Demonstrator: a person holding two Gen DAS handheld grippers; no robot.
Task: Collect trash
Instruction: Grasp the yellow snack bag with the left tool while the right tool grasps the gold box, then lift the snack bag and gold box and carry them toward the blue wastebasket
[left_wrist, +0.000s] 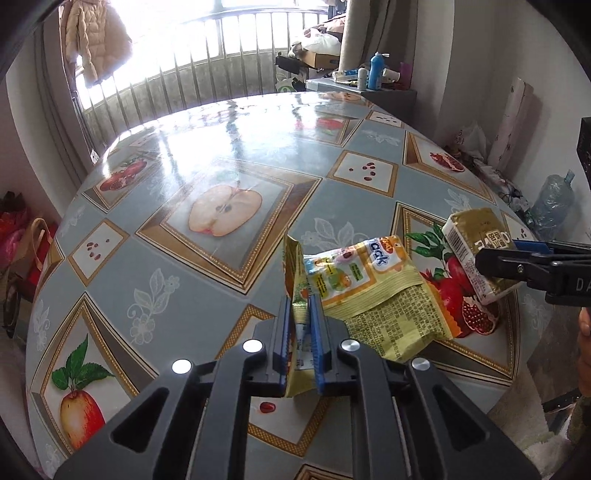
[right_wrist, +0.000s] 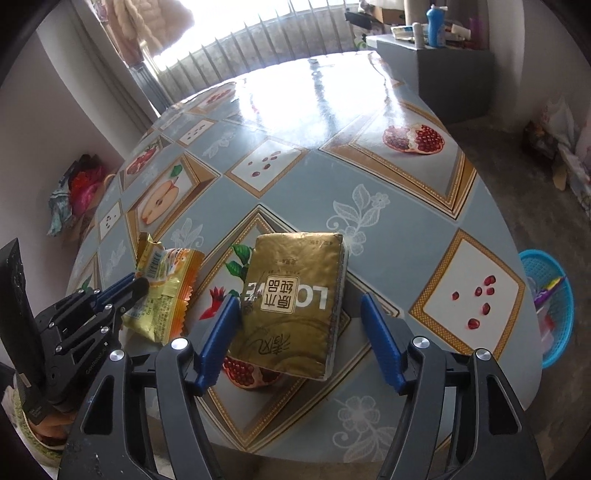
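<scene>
Two wrist views, one moment, read outward from each tool. Left hand-held gripper: jaws narrowed onto an edge of the yellow snack wrapper, which is pinched between the blue pads; the rest of the wrapper fans out ahead and to the right of the fingers, over the table.

Right hand-held gripper: jaws standing wide, nothing gripped. The gold tissue pack lies on the table between the two fingers; the left pad sits at or just beside the pack's near left edge, the right pad clearly apart from it. The pack's long axis runs roughly along the pointing direction of the fingers, tilted slightly to the left at its near end, so the jaws span its short width. This is the relation on which the coming closure appears to depend; the right hand is plainly the nearer to the pack.

Beyond and to the right of the right gripper, off the table's edge, a blue basket stands on the floor, seemingly the collecting bin.
</scene>
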